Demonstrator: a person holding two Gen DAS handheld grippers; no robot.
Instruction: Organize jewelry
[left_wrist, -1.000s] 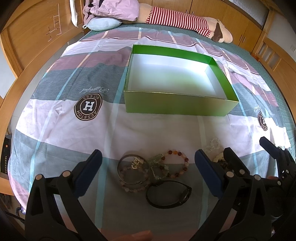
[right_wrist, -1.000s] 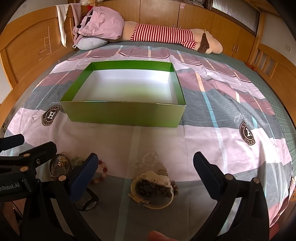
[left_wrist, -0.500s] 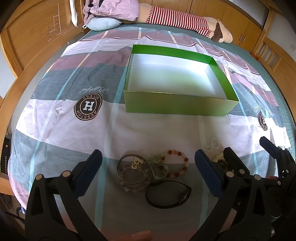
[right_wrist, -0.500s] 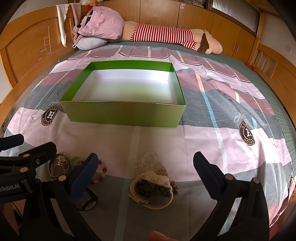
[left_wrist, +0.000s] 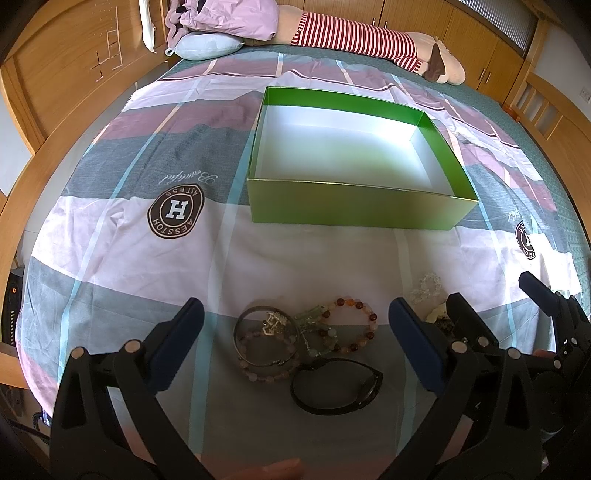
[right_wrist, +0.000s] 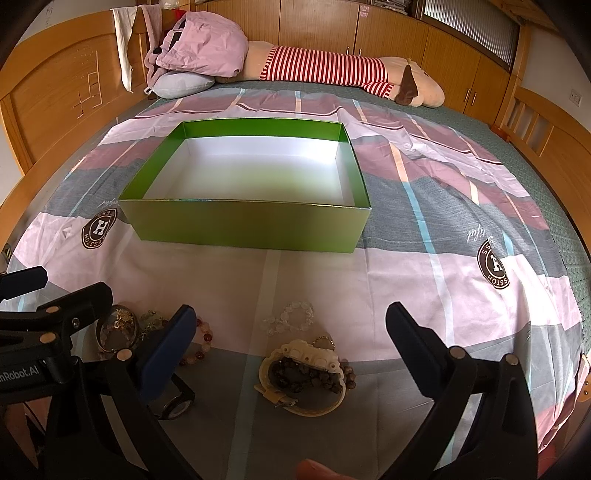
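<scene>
Nothing has shifted since a second ago: I keep my left gripper (left_wrist: 295, 341) spread wide and empty over the tangle of a silver metal bangle (left_wrist: 266, 339), beaded bracelets and a black oval band (left_wrist: 336, 386). My right gripper (right_wrist: 288, 343) hangs equally open above the cream plastic watch (right_wrist: 304, 376). Beyond them the shallow green cardboard box (left_wrist: 354, 210) sits empty. Closing on that knot, I could drag several pieces together.
</scene>
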